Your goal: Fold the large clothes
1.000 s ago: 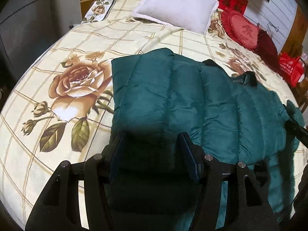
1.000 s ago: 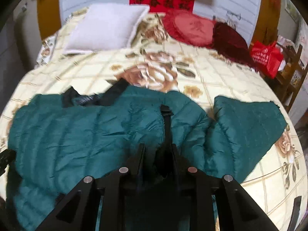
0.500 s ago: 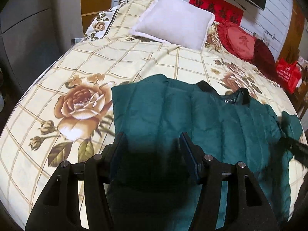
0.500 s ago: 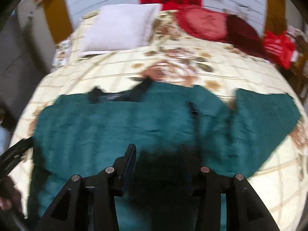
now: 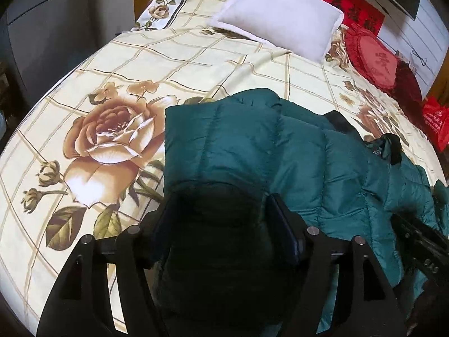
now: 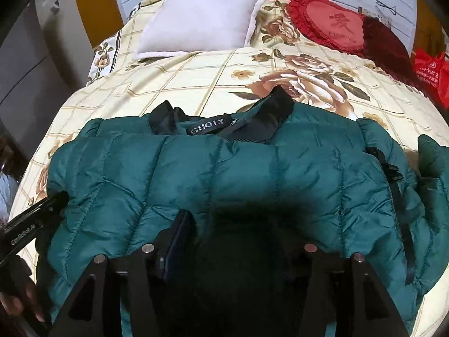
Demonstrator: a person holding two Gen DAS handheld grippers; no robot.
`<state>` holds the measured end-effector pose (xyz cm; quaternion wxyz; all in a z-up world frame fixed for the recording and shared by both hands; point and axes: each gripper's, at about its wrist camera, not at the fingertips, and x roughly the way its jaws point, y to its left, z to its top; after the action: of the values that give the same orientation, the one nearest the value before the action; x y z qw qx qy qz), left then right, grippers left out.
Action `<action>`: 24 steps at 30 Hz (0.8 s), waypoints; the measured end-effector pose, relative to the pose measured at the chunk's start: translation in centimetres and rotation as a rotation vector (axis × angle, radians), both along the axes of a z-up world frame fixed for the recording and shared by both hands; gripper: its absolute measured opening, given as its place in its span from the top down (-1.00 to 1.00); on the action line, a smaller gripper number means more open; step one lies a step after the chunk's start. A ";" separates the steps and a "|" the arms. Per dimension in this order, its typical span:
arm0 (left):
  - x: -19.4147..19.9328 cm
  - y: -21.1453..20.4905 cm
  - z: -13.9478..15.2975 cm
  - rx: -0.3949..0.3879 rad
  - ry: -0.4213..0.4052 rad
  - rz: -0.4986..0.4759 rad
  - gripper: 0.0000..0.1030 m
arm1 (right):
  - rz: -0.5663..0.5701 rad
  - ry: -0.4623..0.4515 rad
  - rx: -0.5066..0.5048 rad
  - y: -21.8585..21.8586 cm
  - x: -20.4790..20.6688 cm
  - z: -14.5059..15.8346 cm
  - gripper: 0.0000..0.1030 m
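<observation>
A teal quilted puffer jacket (image 5: 294,163) (image 6: 224,168) with a black collar (image 6: 252,129) lies spread across the flowered bedspread (image 5: 118,64). My left gripper (image 5: 221,213) hangs low over the jacket's left end. Its jaws are opening and shaded fabric lies between them, not pinched. My right gripper (image 6: 238,233) hovers over the jacket's middle below the collar. Its jaws are opening too, with fabric under them and nothing gripped. The black zipper edge (image 6: 393,185) lies free at the right, next to a sleeve (image 6: 432,163). Each view shows the other gripper at its edge.
At the head of the bed lie a white pillow (image 6: 202,19), a red heart cushion (image 6: 331,25) and a dark red cushion (image 6: 384,42). A red bag (image 6: 429,70) sits off the bed's right side. Grey cupboard doors (image 5: 42,28) stand to the left. A hand (image 6: 16,297) holds the left gripper.
The right jaws widened and let go of the black zipper edge, and that gripper slid left toward the collar. The left jaws widened slightly over the jacket's left end.
</observation>
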<state>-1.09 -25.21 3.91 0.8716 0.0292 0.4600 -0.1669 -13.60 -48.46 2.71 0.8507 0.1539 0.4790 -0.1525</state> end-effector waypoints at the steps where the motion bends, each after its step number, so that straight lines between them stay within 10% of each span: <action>1: -0.1 -0.1 0.0 0.004 -0.005 -0.004 -0.30 | -0.001 0.000 0.010 -0.2 -0.5 0.6 -0.07; 24: -2.6 0.4 1.5 0.016 -0.057 0.000 -0.40 | -0.133 0.072 -0.066 -4.5 -8.7 0.5 -0.33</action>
<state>-3.67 -24.76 5.37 0.8841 0.0410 0.4362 -0.1625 -22.29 -52.98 3.20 0.8254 0.1517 0.4929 -0.2296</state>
